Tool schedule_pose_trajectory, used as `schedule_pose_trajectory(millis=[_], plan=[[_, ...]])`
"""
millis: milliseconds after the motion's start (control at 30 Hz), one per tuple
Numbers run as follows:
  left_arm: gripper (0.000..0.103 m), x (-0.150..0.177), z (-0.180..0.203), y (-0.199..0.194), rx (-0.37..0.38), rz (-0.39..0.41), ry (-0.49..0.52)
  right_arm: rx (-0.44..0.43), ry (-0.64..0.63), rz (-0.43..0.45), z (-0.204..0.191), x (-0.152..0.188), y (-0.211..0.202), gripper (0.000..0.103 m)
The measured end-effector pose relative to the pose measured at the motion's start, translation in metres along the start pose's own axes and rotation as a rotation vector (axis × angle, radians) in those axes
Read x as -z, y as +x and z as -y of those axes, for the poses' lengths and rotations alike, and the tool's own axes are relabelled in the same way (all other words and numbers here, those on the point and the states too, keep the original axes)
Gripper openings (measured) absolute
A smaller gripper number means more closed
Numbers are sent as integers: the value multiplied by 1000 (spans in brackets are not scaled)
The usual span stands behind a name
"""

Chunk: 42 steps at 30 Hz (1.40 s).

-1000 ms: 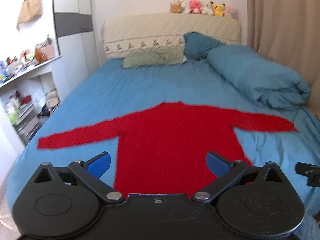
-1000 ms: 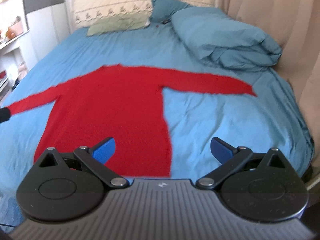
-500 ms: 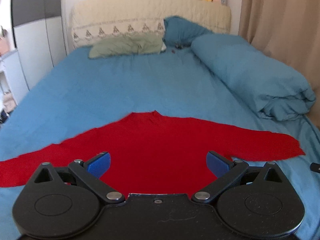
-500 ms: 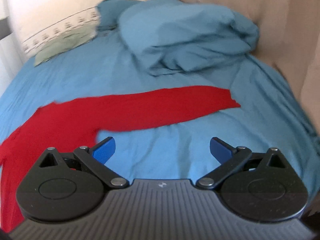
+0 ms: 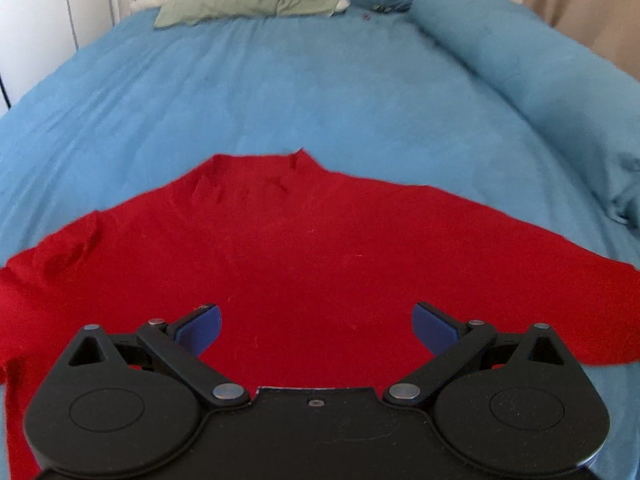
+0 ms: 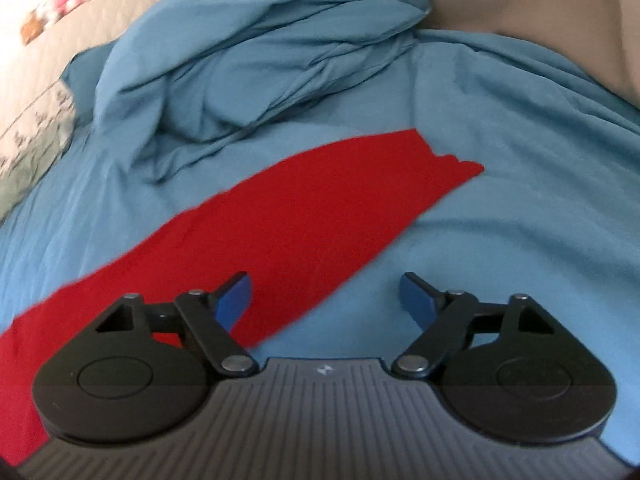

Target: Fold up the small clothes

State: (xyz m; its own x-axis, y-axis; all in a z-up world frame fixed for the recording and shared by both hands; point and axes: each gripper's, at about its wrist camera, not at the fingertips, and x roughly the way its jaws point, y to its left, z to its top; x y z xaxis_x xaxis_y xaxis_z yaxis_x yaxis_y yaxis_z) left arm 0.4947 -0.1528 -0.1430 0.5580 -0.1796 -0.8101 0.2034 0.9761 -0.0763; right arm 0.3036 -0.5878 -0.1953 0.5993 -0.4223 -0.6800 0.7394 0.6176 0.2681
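Both my grippers hold nothing: left gripper spread wide above the red long-sleeved knit top lying flat on the blue bedsheet; right gripper closing over its sleeve.

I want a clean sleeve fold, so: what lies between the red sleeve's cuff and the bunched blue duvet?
Only bare blue bedsheet, a little creased, lies between the sleeve and the duvet. The right wrist view shows it.
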Motion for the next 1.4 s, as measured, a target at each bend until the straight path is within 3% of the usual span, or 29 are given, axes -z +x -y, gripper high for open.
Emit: schedule_pose_trajectory(millis=[200,267,300,333,467,633,800,900,1033,1100,1200,1300,1367,1400], plan=[[102,-10,-5,43,3,-113,-77,38,85,7,5,-17,17,71],[102,-11,-7,54,-2,-151,-99,50,99,1,5,-25,20,54],[102,-12,-7,56,-18,-153,-108,58,93,-5,4,-29,22,37],[102,-13,-8,57,-35,-149,-112,60,78,-17,2,-34,22,26],[102,-17,-11,56,-48,-149,-119,22,47,5,-17,-52,8,22],[102,-31,-27,36,-40,-141,-100,-134,-50,51,-85,-72,-29,20],[103,-44,-65,-8,-58,-47,-79,-406,-216,85,-206,-59,-76,20],[103,-43,-96,-28,-97,-16,-92,-597,-380,66,-289,-17,-100,20],[103,-30,-143,-43,-208,13,-103,-758,-628,-31,-375,90,-105,20],[103,-21,-160,-46,-227,-7,-101,-778,-719,-120,-400,149,-94,20],[103,-7,-179,-53,-214,-16,-100,-727,-857,-221,-416,222,-79,20],[103,-1,-187,-53,-199,-30,-97,-698,-899,-199,-412,246,-80,24],[103,-1,-190,-49,-174,-52,-104,-716,-912,-200,-412,246,-83,40],[103,-2,-187,-46,-160,-55,-107,-732,-925,-206,-410,242,-82,60]])
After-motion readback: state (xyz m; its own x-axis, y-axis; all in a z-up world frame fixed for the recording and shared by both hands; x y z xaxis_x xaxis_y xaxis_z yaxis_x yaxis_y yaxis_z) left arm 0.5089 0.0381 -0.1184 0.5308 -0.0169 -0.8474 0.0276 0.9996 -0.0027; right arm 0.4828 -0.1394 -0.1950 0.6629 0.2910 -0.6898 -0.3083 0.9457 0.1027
